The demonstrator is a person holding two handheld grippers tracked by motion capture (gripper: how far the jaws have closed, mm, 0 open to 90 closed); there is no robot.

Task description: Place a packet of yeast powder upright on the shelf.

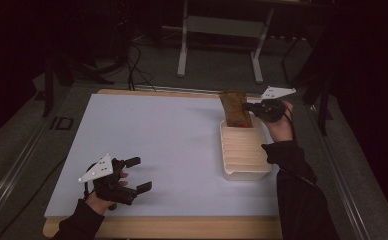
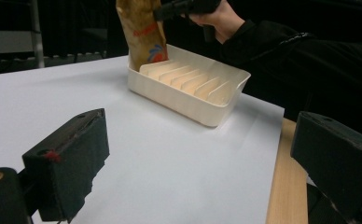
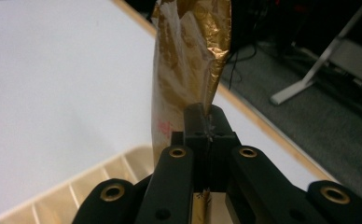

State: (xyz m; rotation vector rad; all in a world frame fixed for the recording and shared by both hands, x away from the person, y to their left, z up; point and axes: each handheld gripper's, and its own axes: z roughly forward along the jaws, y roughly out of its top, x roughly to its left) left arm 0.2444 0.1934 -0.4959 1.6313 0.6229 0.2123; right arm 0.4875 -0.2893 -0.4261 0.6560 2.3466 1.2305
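At the far right corner of the counter (image 1: pixel 157 130), the right claw (image 1: pixel 248 106) is clamped on the edge of a gold bag (image 1: pixel 235 108). Its two jaws are pressed together on the foil, as the right gripper view shows clearly. The bag stands almost upright, with its long axis going up and down, and its lower end sits in the far end of a cream tray (image 1: pixel 246 150). This tray has ribs that divide it into narrow slots, and it lies along the right edge of the counter with its long side running from far to near. The bag seems to stand in the last slot, but I cannot tell if its bottom already touches the floor of the tray.

The left claw (image 1: pixel 137 175) rests near the near left corner, well apart from the tray, with its jaws apart and nothing between them.

I think the important relation is this: the bag hangs directly below the right claw, over the far slot, so the next move is probably straight down and then a release. The right hand is much nearer to the tray.
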